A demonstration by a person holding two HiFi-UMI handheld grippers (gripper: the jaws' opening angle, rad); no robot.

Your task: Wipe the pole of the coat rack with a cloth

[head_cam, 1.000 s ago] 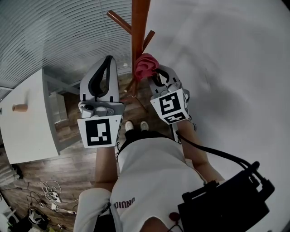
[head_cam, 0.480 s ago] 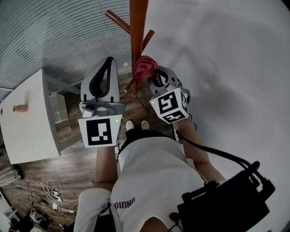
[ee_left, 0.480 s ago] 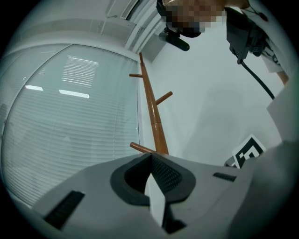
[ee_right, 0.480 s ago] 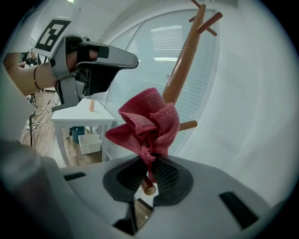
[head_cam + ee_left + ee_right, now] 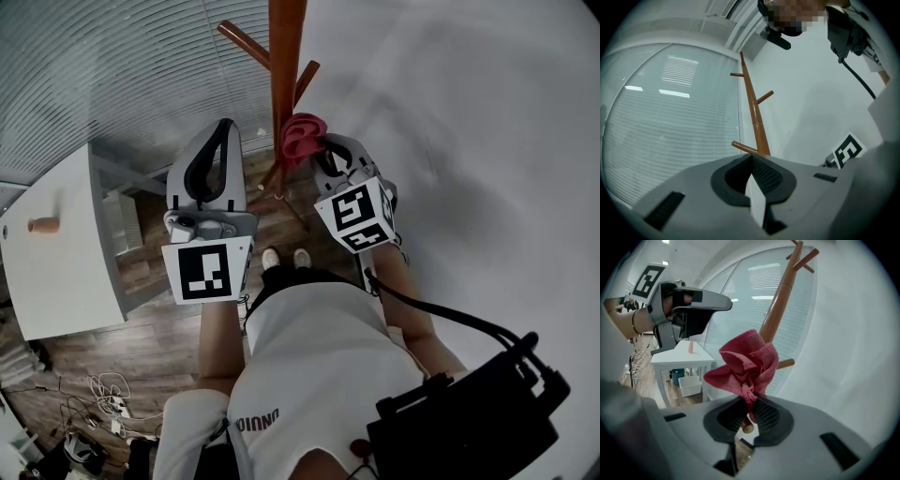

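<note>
The coat rack's brown wooden pole rises ahead of me, with slanted pegs on it. A bunched red cloth sits right at the pole's right side; I cannot tell if it touches the wood. My right gripper is shut on the cloth. In the right gripper view the cloth stands up out of the right gripper in front of the pole. My left gripper hangs left of the pole, shut and holding nothing. Its view shows the left gripper pads together below the pole.
A white table stands to the left with a small object on it and a basket under it. Window blinds are behind the rack, a white wall to the right. Cables lie on the wooden floor.
My right gripper and the cloth have shifted slightly right and up beside the pole. The left gripper has barely moved.
</note>
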